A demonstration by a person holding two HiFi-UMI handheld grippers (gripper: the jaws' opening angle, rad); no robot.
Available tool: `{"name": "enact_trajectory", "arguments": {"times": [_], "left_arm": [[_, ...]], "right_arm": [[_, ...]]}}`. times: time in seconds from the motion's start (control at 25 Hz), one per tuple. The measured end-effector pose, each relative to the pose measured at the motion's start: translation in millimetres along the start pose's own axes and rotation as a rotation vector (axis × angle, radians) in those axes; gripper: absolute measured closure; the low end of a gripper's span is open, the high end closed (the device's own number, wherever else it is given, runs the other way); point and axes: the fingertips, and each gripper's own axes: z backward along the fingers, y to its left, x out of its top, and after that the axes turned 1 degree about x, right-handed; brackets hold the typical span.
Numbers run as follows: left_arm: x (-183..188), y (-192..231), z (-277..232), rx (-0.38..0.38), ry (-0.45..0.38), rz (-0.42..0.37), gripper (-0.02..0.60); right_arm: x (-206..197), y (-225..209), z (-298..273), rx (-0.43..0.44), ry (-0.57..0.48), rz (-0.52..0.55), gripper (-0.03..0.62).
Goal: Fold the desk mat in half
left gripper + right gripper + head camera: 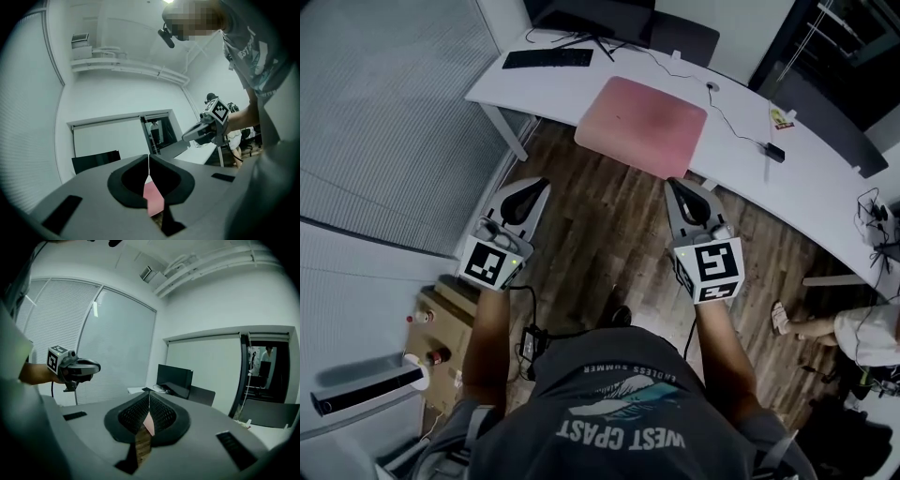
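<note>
Head view is being shot from up top, steeply down, with the desk (741, 164) being framed across the upper part, not close. Both gripper views are being taken low along their own jaws, roughly level. The pink desk mat (642, 125) is being caught in all three. The right gripper (187, 135) is being picked up mid-right in the left gripper view, and the left gripper (96, 367) mid-left in the right gripper view.

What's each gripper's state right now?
Left gripper: closed, holding nothing.
Right gripper: closed, holding nothing.
</note>
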Motion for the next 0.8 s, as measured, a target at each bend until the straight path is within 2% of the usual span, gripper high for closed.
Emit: {"name": "enact_trajectory", "arguments": {"times": [0.24,0.44,0.8], "left_arm": [[-13,3,-17,-0.009,0.015,0.007,0.560],[-31,23,-38,-0.047,0.006,0.031,0.560],[-53,68,-110,-0.194,-0.070,0.061,0.560]], "right_arm": [[-16,-15,-13,0.003,0.022,-0.019,0.568],[-23,-22,-31,-0.035,0.056,-0.030,0.568],[-21,-60,-59,-0.213,0.101,-0.043,0.568]]}}
